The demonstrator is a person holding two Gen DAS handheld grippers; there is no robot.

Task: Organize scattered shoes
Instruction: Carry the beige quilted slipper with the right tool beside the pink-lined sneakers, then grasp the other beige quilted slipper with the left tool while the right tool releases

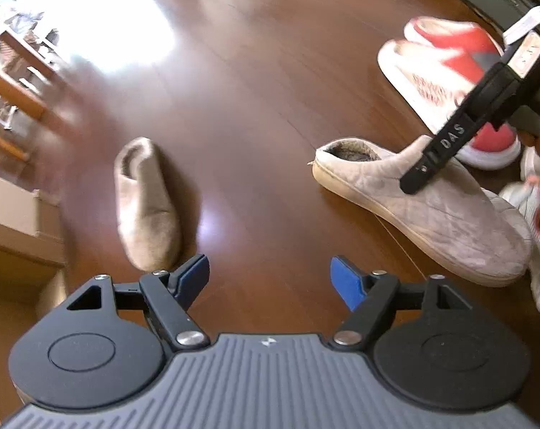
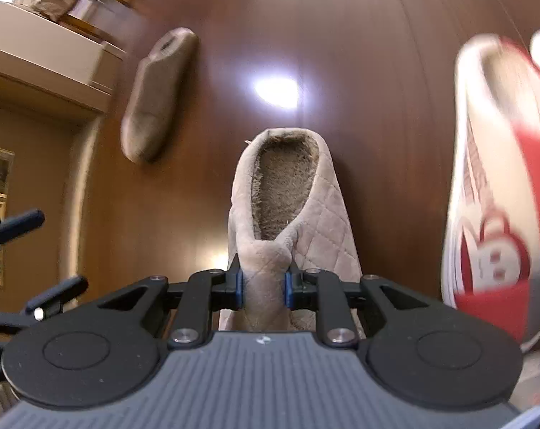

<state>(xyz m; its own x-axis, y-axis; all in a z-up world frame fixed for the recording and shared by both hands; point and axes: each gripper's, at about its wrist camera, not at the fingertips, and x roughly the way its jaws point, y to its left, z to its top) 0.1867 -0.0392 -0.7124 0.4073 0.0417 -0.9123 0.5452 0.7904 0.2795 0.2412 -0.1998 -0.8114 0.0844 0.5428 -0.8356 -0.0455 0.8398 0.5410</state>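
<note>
The wooden floor [image 1: 270, 107] carries the shoes, and they do not yet sit as one tidy set. A pair of red-and-white slippers [image 1: 445, 53] lies side by side at the far right, touching each other, which fits a pair already put in order. The two beige quilted slippers are well apart: one beige slipper [image 2: 295, 193] is pinched at its upper edge between the blue pads of the right gripper [image 2: 263, 289], its heel pointing away from the camera, while the second beige slipper [image 1: 145, 203] lies alone on the floor off to the left, near a low wooden ledge [image 1: 16, 214]. By my judgement the beige pair is what remains to be brought together; whether other shoes wait out of frame cannot be told. The left gripper [image 1: 270, 279] hangs over bare floor with its jaws spread wide and nothing between them.

The left wrist view shows the held slipper from the side, its pale sole and the right tool's black finger over its top, plus something white at the right edge too cut off to name. The right wrist view alone shows the fleecy lining and the pinch itself
</note>
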